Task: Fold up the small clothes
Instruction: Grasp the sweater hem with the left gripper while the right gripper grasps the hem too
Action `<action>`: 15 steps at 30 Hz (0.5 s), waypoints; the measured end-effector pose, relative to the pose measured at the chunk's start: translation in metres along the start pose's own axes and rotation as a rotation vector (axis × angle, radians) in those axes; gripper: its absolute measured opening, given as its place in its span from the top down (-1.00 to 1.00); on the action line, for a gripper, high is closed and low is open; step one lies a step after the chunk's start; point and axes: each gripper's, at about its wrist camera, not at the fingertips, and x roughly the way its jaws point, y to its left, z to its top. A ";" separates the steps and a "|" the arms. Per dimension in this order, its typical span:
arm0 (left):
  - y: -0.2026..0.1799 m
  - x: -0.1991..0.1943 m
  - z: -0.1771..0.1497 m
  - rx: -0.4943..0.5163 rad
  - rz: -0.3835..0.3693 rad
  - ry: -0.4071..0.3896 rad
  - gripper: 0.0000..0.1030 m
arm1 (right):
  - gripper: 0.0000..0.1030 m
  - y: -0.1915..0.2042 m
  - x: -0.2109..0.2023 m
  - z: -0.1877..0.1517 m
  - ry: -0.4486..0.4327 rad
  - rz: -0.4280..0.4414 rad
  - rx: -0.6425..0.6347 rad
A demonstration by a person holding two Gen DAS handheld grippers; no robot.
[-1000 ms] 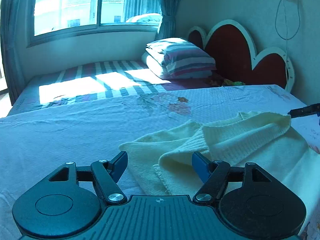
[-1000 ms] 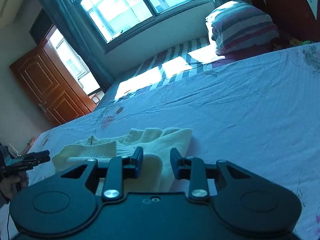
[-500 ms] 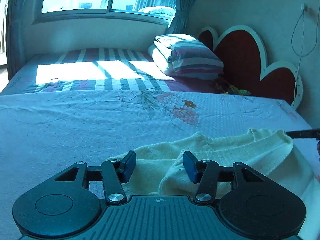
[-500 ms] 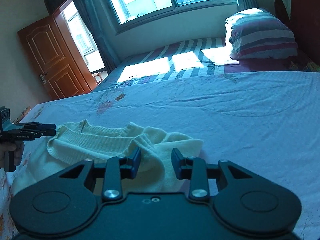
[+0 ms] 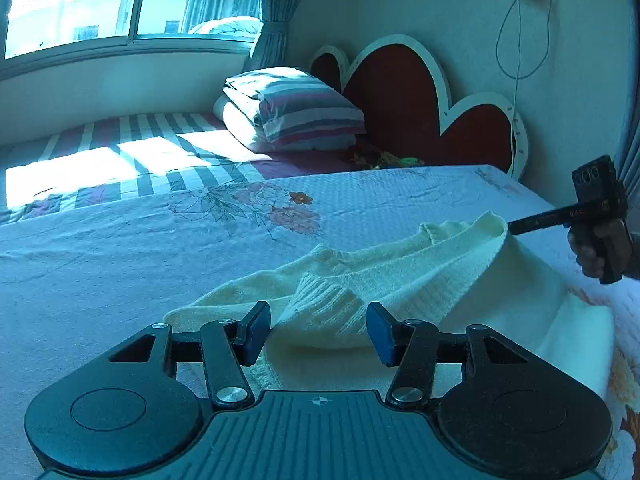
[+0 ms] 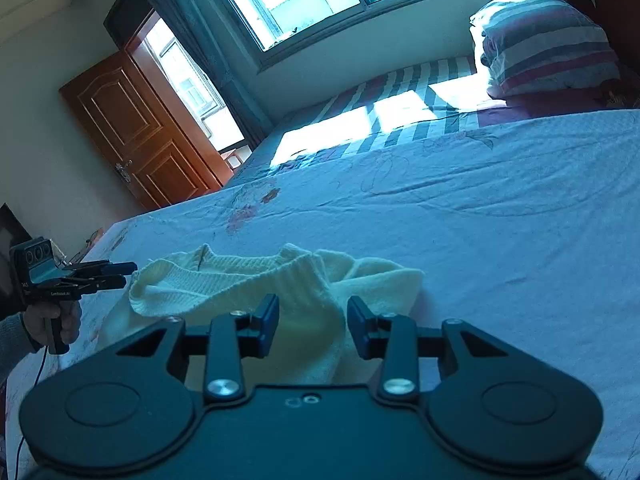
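Fold is only partway: cream sweater (image 5: 400, 280) is lying bunched lower centre, still needing flattening; left gripper (image 5: 318, 332) and right gripper (image 6: 312, 322) are both hanging released, grasping nothing

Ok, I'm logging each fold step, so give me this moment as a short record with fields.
surface: bed with a flowered cover
garment: cream sweater, partly folded, lying on the bed
left gripper: jaws have just been closing, sweater fold between them, grip unclear
right gripper: jaws have just been opening, sweater between them, not pinched
background: striped pillow
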 end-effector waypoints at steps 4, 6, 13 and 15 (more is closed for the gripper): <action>-0.007 0.013 0.004 0.088 0.048 0.068 -0.02 | 0.25 0.002 0.002 0.000 0.009 -0.019 -0.037; -0.003 0.021 0.008 0.036 0.089 0.064 -0.02 | 0.29 0.002 0.006 0.001 0.009 -0.030 -0.050; 0.011 0.030 0.001 -0.192 0.030 0.001 0.29 | 0.55 -0.011 0.012 0.003 -0.041 -0.042 0.082; 0.010 0.034 -0.001 -0.196 0.028 0.002 0.29 | 0.46 -0.010 0.012 0.002 -0.038 -0.042 0.077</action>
